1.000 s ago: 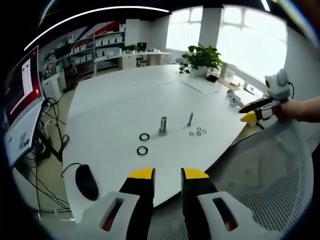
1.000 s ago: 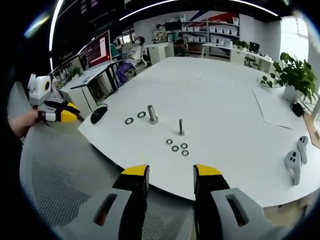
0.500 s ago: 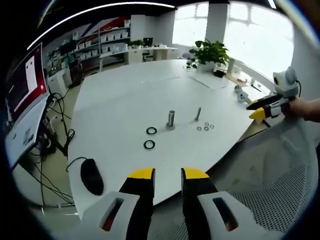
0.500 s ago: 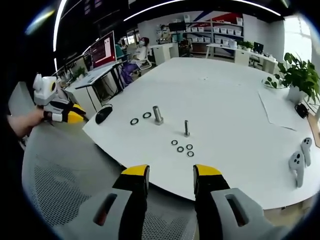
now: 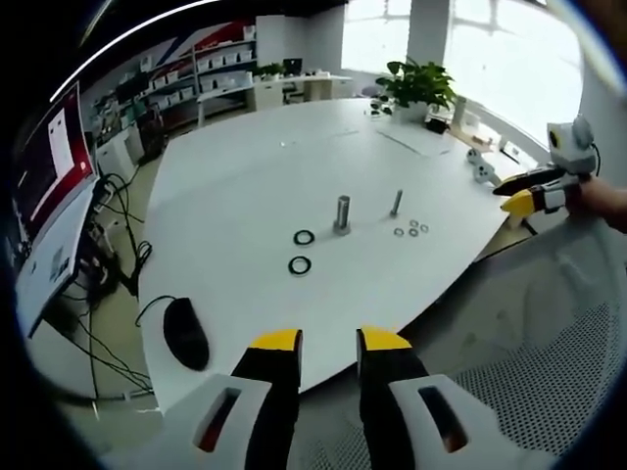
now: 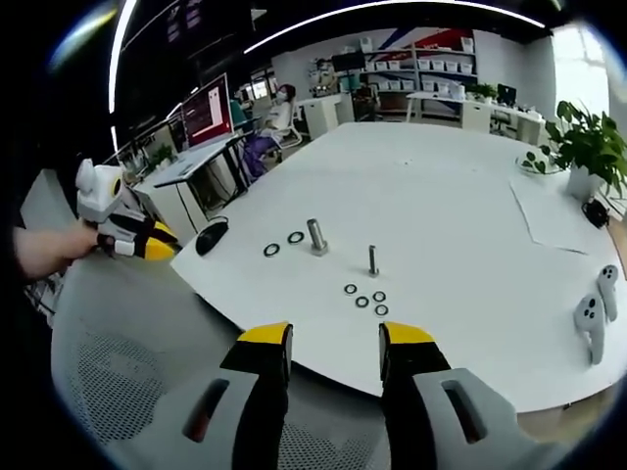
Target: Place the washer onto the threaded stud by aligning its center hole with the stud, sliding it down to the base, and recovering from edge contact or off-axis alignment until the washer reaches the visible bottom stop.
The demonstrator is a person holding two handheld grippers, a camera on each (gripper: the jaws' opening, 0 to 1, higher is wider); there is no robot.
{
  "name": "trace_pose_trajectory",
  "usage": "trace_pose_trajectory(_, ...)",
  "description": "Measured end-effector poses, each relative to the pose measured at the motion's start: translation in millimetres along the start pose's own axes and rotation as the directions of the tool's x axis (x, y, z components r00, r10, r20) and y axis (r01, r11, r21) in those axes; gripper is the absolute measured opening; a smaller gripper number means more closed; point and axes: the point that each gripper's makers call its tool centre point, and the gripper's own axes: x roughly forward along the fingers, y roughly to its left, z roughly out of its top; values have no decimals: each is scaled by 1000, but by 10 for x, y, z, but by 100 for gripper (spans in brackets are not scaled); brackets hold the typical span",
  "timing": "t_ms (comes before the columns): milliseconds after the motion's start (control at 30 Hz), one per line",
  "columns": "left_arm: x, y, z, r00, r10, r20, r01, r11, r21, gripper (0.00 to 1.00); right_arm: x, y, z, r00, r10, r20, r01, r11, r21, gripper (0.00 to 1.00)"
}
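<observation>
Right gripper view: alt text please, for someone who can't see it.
The right gripper, jaws open and empty, hangs short of a white table that holds a thick stud, a thin stud, two large washers and four small washers. The left gripper enters at left.

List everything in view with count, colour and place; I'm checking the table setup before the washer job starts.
Table: one, white, rounded, ahead of both tongs.
Thick stud: one, grey, upright mid-table.
Thin stud: one, grey, upright beside it.
Large washers: two, black, flat near the thick stud.
Small washers: four, dark, clustered near the thin stud.
Mouse: one, black, near the table edge.
Controllers: two, pale grey, far edge.
Plant: one, green, white pot.
Mesh chair: one, pale grey, below the tongs.
Left tongs: yellow-tipped, open.
Right tongs: yellow-tipped, open.
</observation>
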Motion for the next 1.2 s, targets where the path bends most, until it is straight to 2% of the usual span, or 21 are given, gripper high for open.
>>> trace_pose_trajectory(133,8,29,-35,1000,13,-14,-13,1000,12,20,6,27,23,1000,11,12,-12,1000,15,38)
trace_pose_trajectory(267,7,74,-42,1000,18,-21,-18,1000,-14,21,21,67,36,1000,26,13,-26,1000,-4,38)
trace_pose_trajectory(400,19,39,-92,999,16,-49,-15,1000,11,21,16,83,59,999,37,27,-37,999,5,38)
trace_pose_trajectory(500,18,64,-89,999,19,-44,-19,1000,2,21,20,110,63,999,47,26,-47,999,-5,38)
trace_pose_trajectory(700,18,81,-104,998,25,-53,-25,1000,-6,21,24,112,36,999,44,9,-44,999,-8,39)
trace_pose_trajectory(833,30,26,-119,998,13,-66,-12,1000,16,21,29,86,2,999,39,-2,-39,999,-5,39)
trace_pose_trajectory(1000,29,52,-108,998,-2,-58,2,1000,-9,21,35,85,14,1000,30,-4,-30,1000,-5,40)
trace_pose_trajectory(1200,24,8,-100,998,-9,-59,9,1000,3,21,27,54,-1,1000,14,-6,-14,1000,-3,41)
